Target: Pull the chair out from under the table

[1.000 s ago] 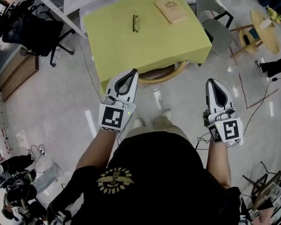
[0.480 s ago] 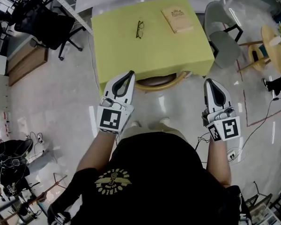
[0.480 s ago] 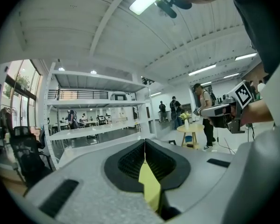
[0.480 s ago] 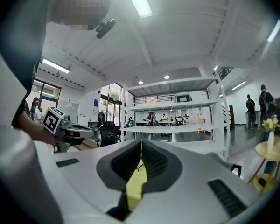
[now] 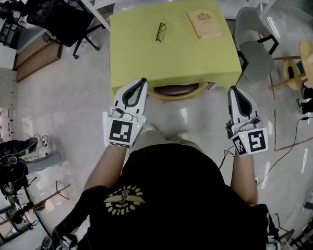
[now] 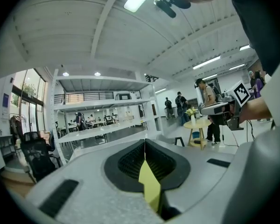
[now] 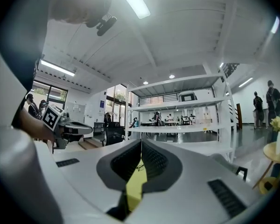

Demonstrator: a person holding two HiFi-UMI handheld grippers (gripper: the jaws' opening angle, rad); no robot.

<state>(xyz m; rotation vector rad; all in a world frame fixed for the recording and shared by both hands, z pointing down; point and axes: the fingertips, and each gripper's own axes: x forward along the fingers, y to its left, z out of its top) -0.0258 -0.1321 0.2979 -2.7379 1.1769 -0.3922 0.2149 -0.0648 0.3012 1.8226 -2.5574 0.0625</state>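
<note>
Head view: chair (image 5: 177, 91) sits tucked under worktop (image 5: 172, 56), only curved back rail + bit of seat showing at near edge, btwn left claw (image 5: 143, 81) and right claw (image 5: 233, 89). Both claws closed, empty, not touching it.

Risks, prob:
- Cloth hem hangs right at rail; pinch it w/ rail and glasses (image 5: 160, 32) + book (image 5: 203, 24) get dragged.
- Chair could back into person's feet.

Room: bare floor on near side, OK. Grey chair (image 5: 253, 48) just right of worktop, office chair (image 5: 62, 20) far left.
</note>
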